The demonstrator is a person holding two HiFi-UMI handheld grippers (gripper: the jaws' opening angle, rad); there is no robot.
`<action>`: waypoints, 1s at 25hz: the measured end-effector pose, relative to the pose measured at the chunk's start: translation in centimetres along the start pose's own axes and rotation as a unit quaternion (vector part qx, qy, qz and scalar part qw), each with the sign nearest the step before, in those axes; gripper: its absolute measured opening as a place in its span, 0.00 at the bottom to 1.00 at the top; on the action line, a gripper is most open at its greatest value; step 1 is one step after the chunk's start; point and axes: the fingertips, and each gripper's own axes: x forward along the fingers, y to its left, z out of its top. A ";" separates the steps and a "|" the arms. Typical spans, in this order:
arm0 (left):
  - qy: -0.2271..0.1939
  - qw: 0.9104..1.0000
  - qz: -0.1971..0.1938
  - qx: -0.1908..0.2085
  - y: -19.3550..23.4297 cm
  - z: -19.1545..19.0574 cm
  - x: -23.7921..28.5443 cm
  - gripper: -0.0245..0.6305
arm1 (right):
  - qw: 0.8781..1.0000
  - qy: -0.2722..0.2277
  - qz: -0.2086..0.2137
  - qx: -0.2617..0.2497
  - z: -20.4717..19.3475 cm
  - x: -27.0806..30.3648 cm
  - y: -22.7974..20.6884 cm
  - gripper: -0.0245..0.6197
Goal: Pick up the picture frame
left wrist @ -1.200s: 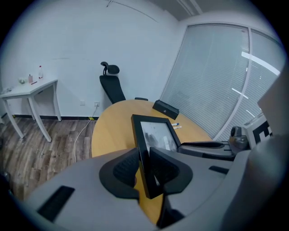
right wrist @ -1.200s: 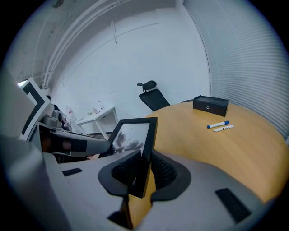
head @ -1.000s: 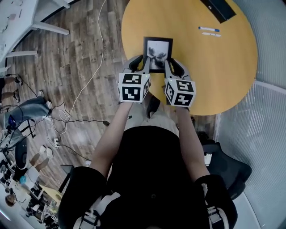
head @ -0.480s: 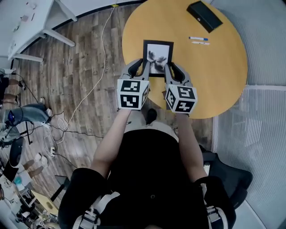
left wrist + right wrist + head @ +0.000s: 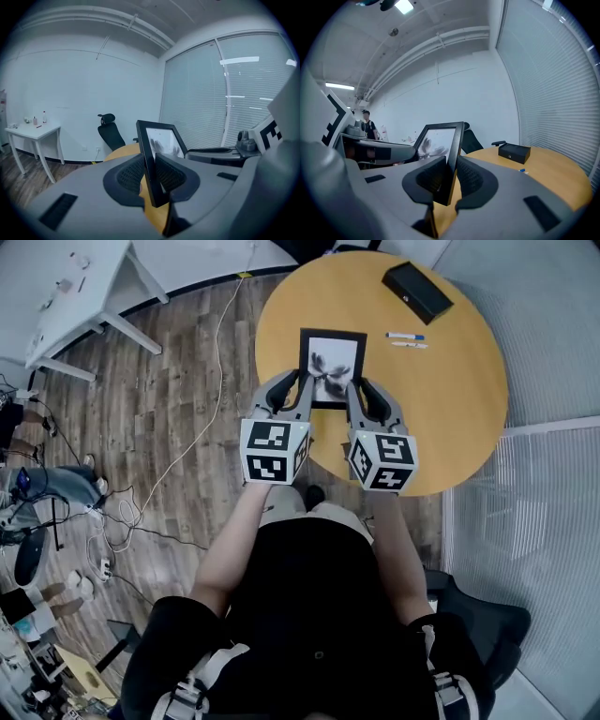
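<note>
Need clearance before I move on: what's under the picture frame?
Bare top of the round table shows below the picture frame's lower edge in both gripper views. The head view cannot show the patch straight beneath: the frame covers it.

surface: round yellow table (image 5: 469, 409) | on it: black box (image 5: 416, 292), blue pen (image 5: 404, 336), white pen (image 5: 411, 344)

Wood floor (image 5: 169, 427) fills the left of the head view, with a white desk (image 5: 66, 287) upper left, a round table (image 5: 469, 399) top centre and blinds (image 5: 544, 502) right. Beyond are a white wall (image 5: 70, 93), a black chair (image 5: 111, 136) and a ceiling lamp (image 5: 404, 5).
</note>
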 end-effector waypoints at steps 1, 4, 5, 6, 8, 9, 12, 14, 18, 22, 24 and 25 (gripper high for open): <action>-0.004 1.000 0.000 0.002 -0.3 0.3 -0.3 0.17 | 1.000 -0.005 0.000 -0.001 0.3 -0.3 0.0 0.18; -0.014 1.000 0.001 0.009 -0.8 1.1 -0.9 0.17 | 1.000 -0.020 -0.002 -0.006 1.2 -1.1 0.2 0.18; -0.017 1.000 0.001 0.011 -0.9 1.3 -1.2 0.17 | 1.000 -0.024 -0.003 -0.007 1.4 -1.4 0.3 0.18; -0.019 1.000 0.001 0.013 -1.0 1.5 -1.5 0.17 | 1.000 -0.027 -0.004 -0.008 1.6 -1.7 0.4 0.18; -0.023 1.000 0.001 0.016 -1.2 1.8 -1.9 0.17 | 0.999 -0.032 -0.006 -0.012 1.9 -2.0 0.5 0.17; -0.023 1.000 0.001 0.016 -1.2 1.9 -2.0 0.17 | 0.999 -0.033 -0.007 -0.014 2.0 -2.1 0.6 0.17; -0.022 1.000 -0.001 0.013 -1.4 1.7 -2.0 0.17 | 0.999 -0.033 -0.008 -0.015 2.0 -2.3 0.5 0.17; -0.022 1.000 -0.003 0.014 -1.5 1.6 -1.9 0.17 | 0.999 -0.033 -0.009 -0.014 1.8 -2.4 0.4 0.17; -0.018 1.000 -0.006 0.015 -1.6 1.5 -2.3 0.17 | 0.999 -0.033 -0.013 -0.010 1.6 -2.8 0.7 0.17; -0.019 1.000 -0.008 0.017 -1.7 1.8 -2.5 0.17 | 0.999 -0.036 -0.013 -0.009 1.9 -3.1 0.8 0.17; -0.019 1.000 -0.007 0.017 -1.8 1.8 -2.6 0.17 | 0.999 -0.035 -0.013 -0.008 1.9 -3.2 0.8 0.17; -0.018 1.000 -0.007 0.016 -1.8 1.7 -2.6 0.17 | 0.999 -0.035 -0.013 -0.008 1.8 -3.2 0.8 0.17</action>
